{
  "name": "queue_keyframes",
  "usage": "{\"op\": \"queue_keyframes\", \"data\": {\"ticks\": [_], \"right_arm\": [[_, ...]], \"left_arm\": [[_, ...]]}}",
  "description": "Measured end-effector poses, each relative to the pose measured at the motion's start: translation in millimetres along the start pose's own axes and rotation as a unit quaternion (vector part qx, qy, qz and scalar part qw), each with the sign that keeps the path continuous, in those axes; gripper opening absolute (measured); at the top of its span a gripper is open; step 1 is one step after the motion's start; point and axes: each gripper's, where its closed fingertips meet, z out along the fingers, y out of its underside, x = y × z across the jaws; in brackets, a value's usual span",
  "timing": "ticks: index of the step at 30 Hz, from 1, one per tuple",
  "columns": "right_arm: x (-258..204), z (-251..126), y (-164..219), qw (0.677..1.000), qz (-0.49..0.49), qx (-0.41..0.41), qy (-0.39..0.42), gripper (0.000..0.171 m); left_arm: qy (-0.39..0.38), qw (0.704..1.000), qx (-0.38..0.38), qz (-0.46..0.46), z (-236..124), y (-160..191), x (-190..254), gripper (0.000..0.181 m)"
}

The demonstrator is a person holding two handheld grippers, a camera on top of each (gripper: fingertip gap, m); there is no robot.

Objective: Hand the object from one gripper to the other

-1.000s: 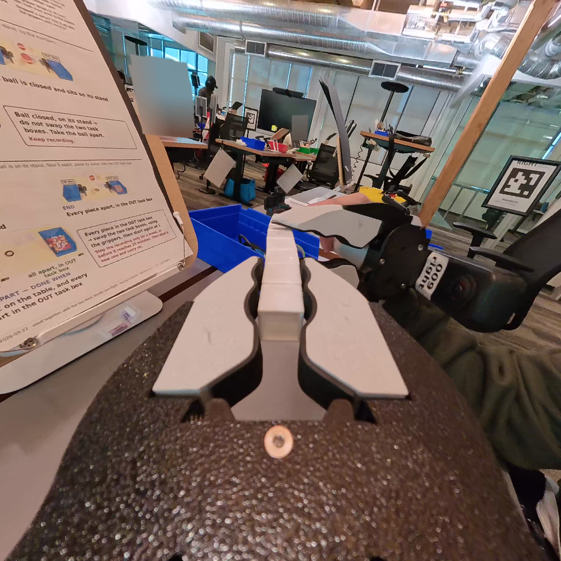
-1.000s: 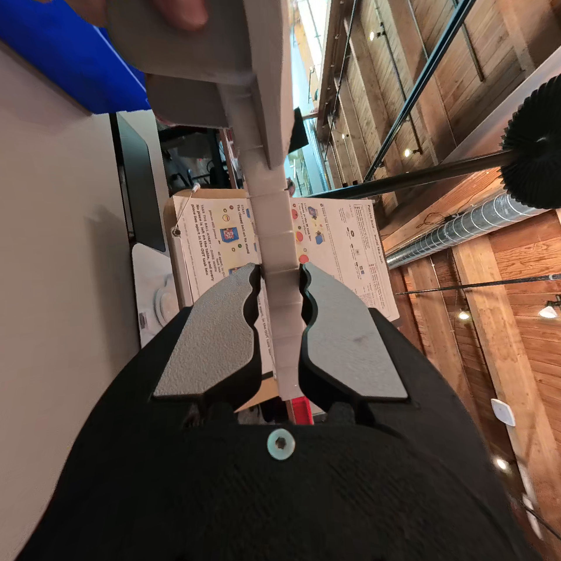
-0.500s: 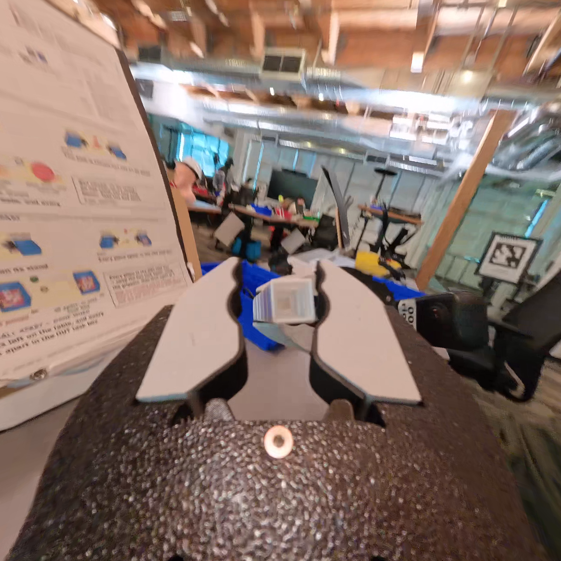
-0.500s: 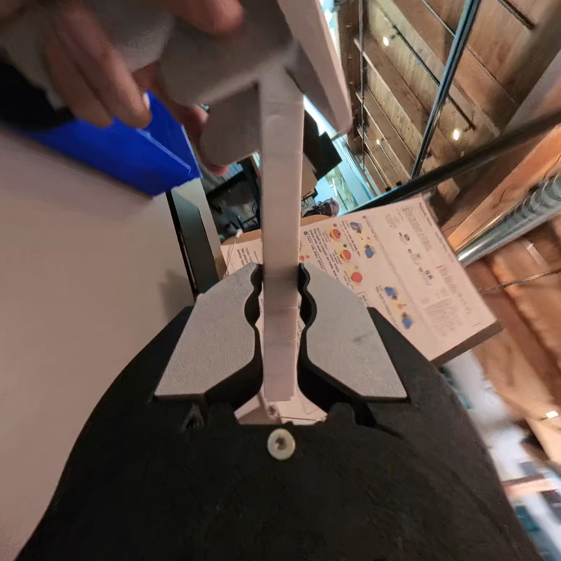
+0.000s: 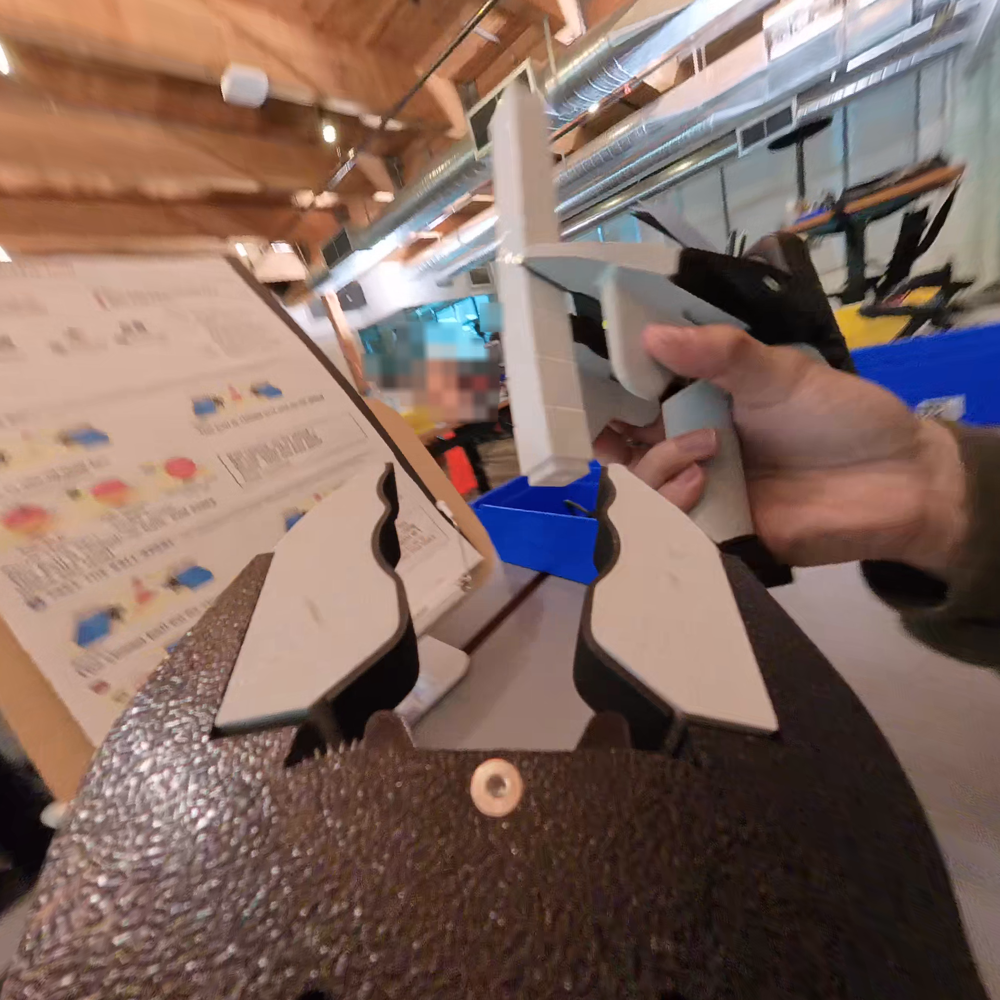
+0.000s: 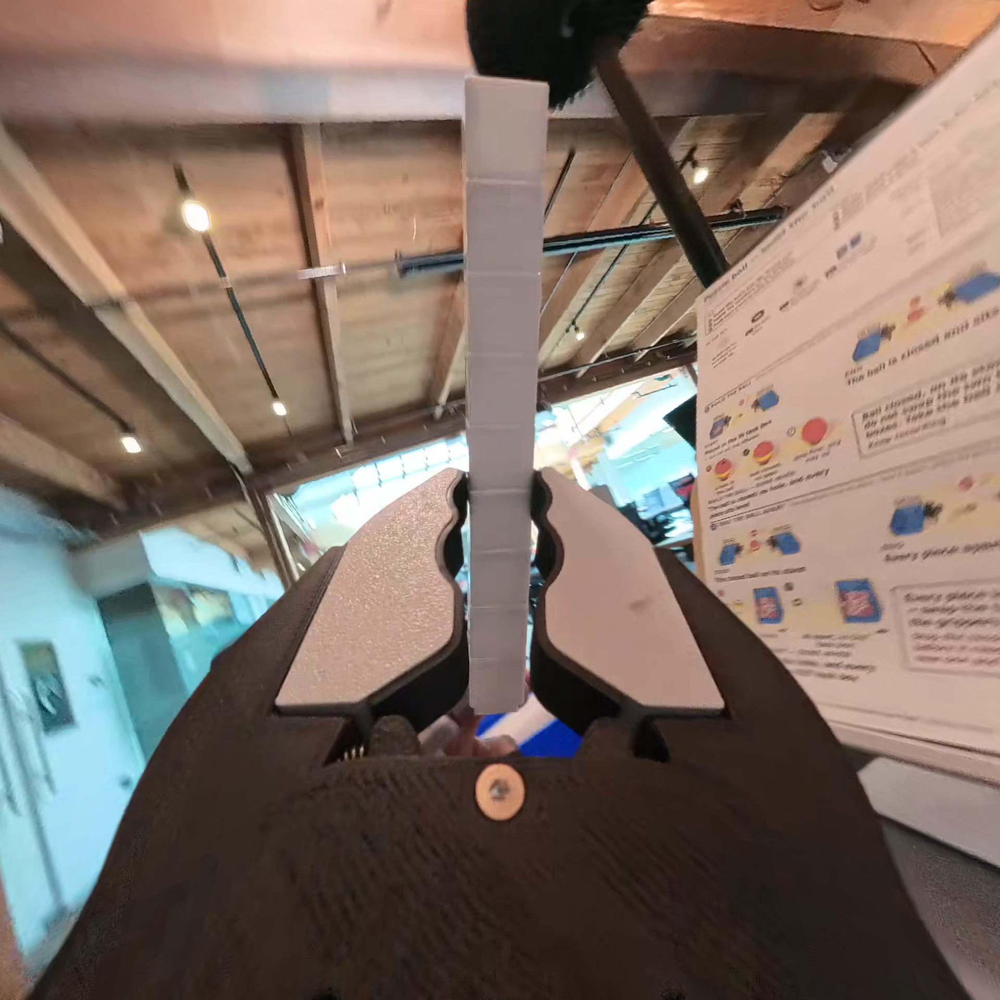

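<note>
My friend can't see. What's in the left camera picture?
A long white segmented plastic bar is gripped upright by the right tool, held in a person's hand. The open, empty left tool sits just below it, with a blue plastic bin behind.

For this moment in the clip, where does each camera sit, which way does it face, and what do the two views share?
Left wrist view: on the left gripper, open, facing the instruction board, blue bin and the hand working the right gripper.
Right wrist view: on the right gripper, tilted up at the wooden ceiling, shut on the white bar.
Shared: the white bar and the instruction board.
</note>
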Motion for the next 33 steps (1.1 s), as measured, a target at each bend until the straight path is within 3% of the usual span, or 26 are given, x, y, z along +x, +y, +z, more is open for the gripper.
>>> {"op": "queue_keyframes", "data": {"ticks": [5,8,11,18,19,22,25,27,30,33], "right_arm": [[7.2,0.1,5.2,0.988,0.154,0.026,-0.004,0.023],[3.4,4.3,15.2,0.984,0.179,0.018,-0.012,0.022],[-3.0,8.5,25.0,0.979,0.201,0.002,-0.029,0.023],[-19.6,10.5,24.7,0.984,0.159,-0.032,-0.077,0.023],[-18.4,9.4,24.5,0.988,0.131,-0.041,-0.074,0.03],[-4.7,1.6,21.4,0.994,0.029,-0.095,-0.048,0.079],[-0.1,-19.5,16.3,0.981,-0.022,-0.18,-0.074,0.098],[-0.5,-34.7,5.4,0.976,-0.007,-0.196,-0.095,0.098],[-12.0,-51.2,-11.0,0.971,0.0,-0.187,-0.15,0.084],[-12.5,-60.2,0.6,0.957,-0.105,-0.219,-0.156,0.086]], "left_arm": [[-0.071,0.984,0.012,0.162,5.9,-5.5,7.9,0.06],[-0.117,0.967,0.023,0.226,5.4,-10.4,6.9,0.051],[-0.144,0.954,0.03,0.259,2.7,-14.9,4.9,0.024],[-0.173,0.947,0.042,0.267,-4.8,-25.9,-4.5,0.022],[-0.167,0.952,0.045,0.254,-5.8,-28.6,-4.8,0.022],[-0.095,0.978,0.056,0.175,-9.7,-36.1,-3.0,0.022],[0.008,0.993,0.068,0.096,-23.7,-43.1,-1.1,0.022],[0.065,0.993,0.058,0.08,-35.6,-39.3,-0.1,0.022],[0.128,0.991,0.019,0.034,-47.7,-26.6,1.4,0.022],[0.187,0.982,0.004,-0.029,-54.0,-20.0,9.1,0.022]]}}
